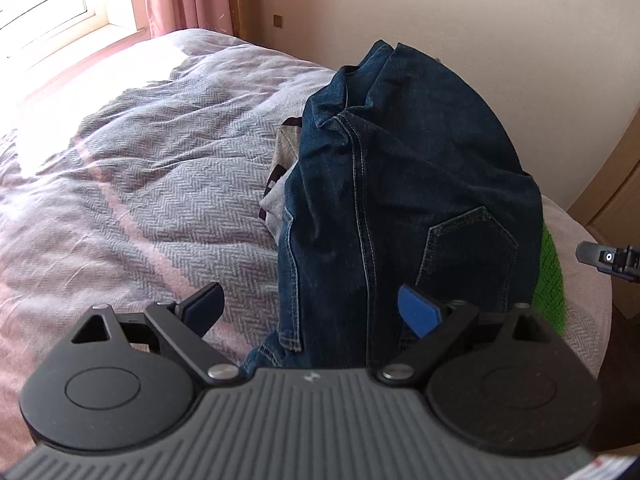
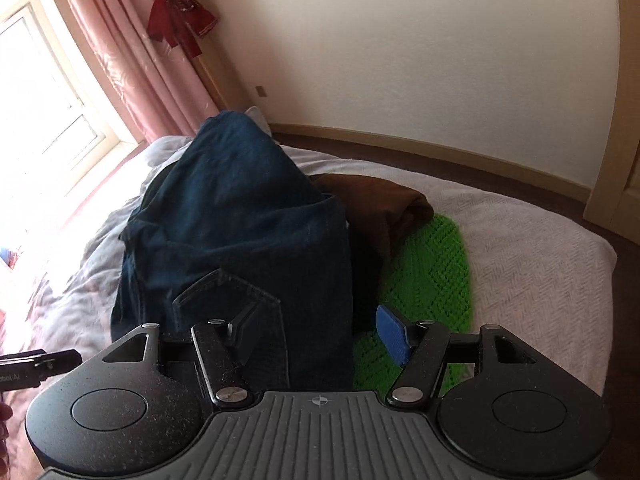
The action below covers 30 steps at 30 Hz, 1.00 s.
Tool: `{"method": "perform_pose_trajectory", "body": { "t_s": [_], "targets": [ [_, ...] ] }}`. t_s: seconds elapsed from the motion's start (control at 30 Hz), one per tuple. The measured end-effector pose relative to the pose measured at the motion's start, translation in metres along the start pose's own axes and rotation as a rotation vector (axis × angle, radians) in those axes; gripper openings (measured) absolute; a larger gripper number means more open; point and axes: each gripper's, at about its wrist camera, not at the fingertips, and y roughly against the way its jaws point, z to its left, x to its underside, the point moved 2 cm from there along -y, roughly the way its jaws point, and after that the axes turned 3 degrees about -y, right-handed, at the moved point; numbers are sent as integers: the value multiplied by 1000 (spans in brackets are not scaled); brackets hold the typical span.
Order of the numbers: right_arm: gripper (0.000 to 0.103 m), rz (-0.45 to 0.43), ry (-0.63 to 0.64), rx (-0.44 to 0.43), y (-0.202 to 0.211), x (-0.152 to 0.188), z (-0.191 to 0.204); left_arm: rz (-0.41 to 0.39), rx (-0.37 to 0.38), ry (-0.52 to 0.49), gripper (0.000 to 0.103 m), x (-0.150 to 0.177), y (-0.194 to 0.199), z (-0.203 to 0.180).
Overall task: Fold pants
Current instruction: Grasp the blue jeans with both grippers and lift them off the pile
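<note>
Your biggest surface is the bed under a grey-and-pink herringbone-weave cover (image 1: pixel 132 184), and everything here sits on it. The dark blue denim pants with pale stitching (image 1: pixel 400 184) lie in a rumpled heap on that bed, toward the side nearest the cream wall, with a back pocket facing up and one hem reaching down toward you. In the right wrist view the same pants (image 2: pixel 236 216) rise in a mound, the pocket nearest the camera.

Against the far side of the pants lies a brown folded cloth (image 2: pixel 384 208), touching them. A bright green open-knit piece (image 2: pixel 436 272) lies flat on the bed just beside the pants, partly under the brown cloth. On the window side of the pants a grey garment with dark print (image 1: pixel 280 184) pokes out from beneath the denim.

Your left gripper (image 1: pixel 316 312) has its fingers spread wide and released, straddling the hem end of the pants without pressing on it. Your right gripper (image 2: pixel 320 340) also has its fingers apart and released: one dark finger hangs above the pocket, the blue-padded one above the green knit, nothing clamped between them.
</note>
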Motion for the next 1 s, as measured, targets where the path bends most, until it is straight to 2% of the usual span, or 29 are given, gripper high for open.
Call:
{"method": "perform_pose_trajectory", "body": {
  "t_s": [0.2, 0.43, 0.47, 0.5, 0.53, 0.57, 0.6, 0.63, 0.7, 0.77, 0.87, 1.0],
  "targets": [
    [61, 6, -105, -18, -47, -11, -20, -19, 38, 18, 92, -28, -57, 10],
    [61, -61, -189, -104, -80, -26, -25, -110, 102, 24, 95, -68, -93, 13],
    [58, -61, -195, -127, -82, -28, -24, -115, 108, 22, 95, -71, -97, 13],
    [37, -60, -190, -140, -83, -30, -22, -112, 112, 24, 95, -73, -102, 13],
    [27, -53, -174, -142, -84, -31, -19, -104, 119, 30, 95, -73, -107, 14],
    [22, -50, -158, -139, -83, -31, -15, -104, 134, 42, 92, -73, -110, 14],
    [13, -67, -145, -144, -79, -30, -13, -108, 156, 55, 86, -72, -110, 15],
    [11, -81, -133, -151, -74, -30, -10, -115, 195, 57, 64, -71, -109, 14],
    [9, -112, -94, -139, -60, -29, -1, -135, 178, 35, 52, -69, -102, 9],
    [8, -137, -33, -107, -45, -28, 13, -142, 186, 8, 26, -66, -95, 5],
    [6, -187, 54, -109, -16, -28, 44, -159, 200, 14, 15, -64, -77, 8],
    [5, -264, 161, -109, 23, -37, 90, -241, 224, 57, 12, -56, -25, 21]
  ]
}}
